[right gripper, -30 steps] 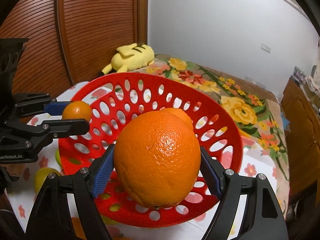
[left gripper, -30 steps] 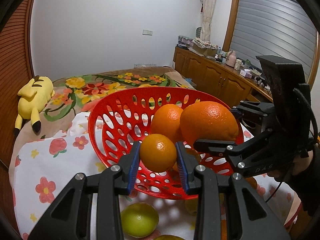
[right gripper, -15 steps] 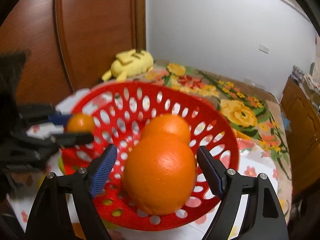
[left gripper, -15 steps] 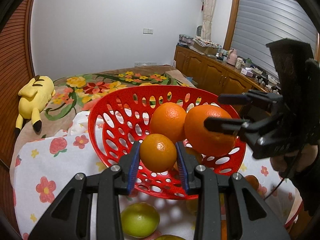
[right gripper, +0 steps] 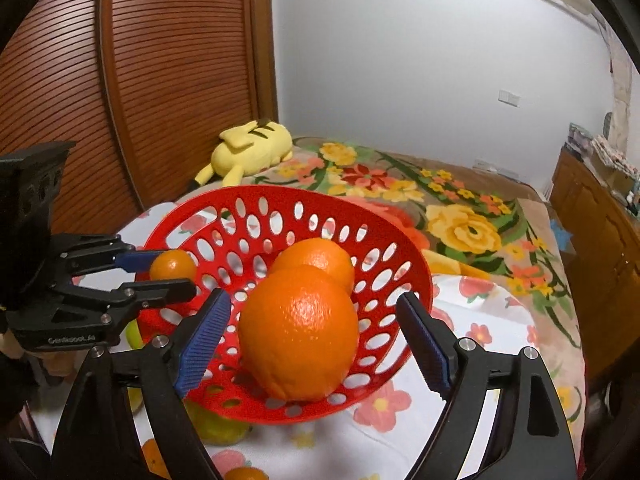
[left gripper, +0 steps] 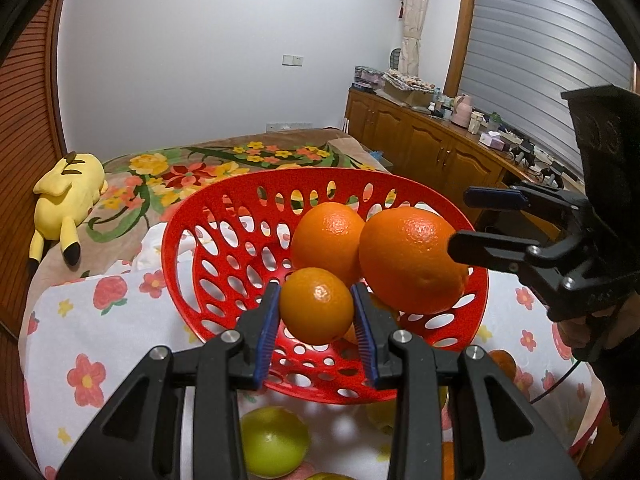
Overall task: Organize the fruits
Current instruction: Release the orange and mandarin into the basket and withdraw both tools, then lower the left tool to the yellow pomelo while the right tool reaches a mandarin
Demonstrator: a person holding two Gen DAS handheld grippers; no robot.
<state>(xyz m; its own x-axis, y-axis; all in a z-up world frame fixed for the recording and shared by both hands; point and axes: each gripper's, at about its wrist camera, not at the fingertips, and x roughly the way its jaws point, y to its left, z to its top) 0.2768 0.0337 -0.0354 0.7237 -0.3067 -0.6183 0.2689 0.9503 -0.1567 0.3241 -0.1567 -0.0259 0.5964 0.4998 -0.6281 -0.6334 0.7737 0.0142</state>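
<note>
A red perforated basket (left gripper: 224, 216) (right gripper: 384, 216) stands on the flowered tablecloth. A large orange (left gripper: 412, 260) (right gripper: 298, 332) and a second orange (left gripper: 326, 238) (right gripper: 316, 258) lie inside it. My left gripper (left gripper: 316, 322) (right gripper: 160, 280) is shut on a small orange (left gripper: 316, 306) (right gripper: 173, 265) and holds it over the basket's near rim. My right gripper (right gripper: 312, 344) (left gripper: 460, 220) is open, its jaws wide apart on either side of the large orange and not touching it.
Green fruits (left gripper: 274, 442) (right gripper: 218, 428) and small oranges (left gripper: 502, 362) (right gripper: 154, 456) lie on the tablecloth beside the basket. A yellow plush toy (left gripper: 66, 200) (right gripper: 250, 148) lies on the flowered bedspread behind. A wooden cabinet (left gripper: 432, 156) stands at the right.
My right gripper opened and let the large orange down into the basket, then drew back a little. My left gripper still holds the small orange in about the same place.
</note>
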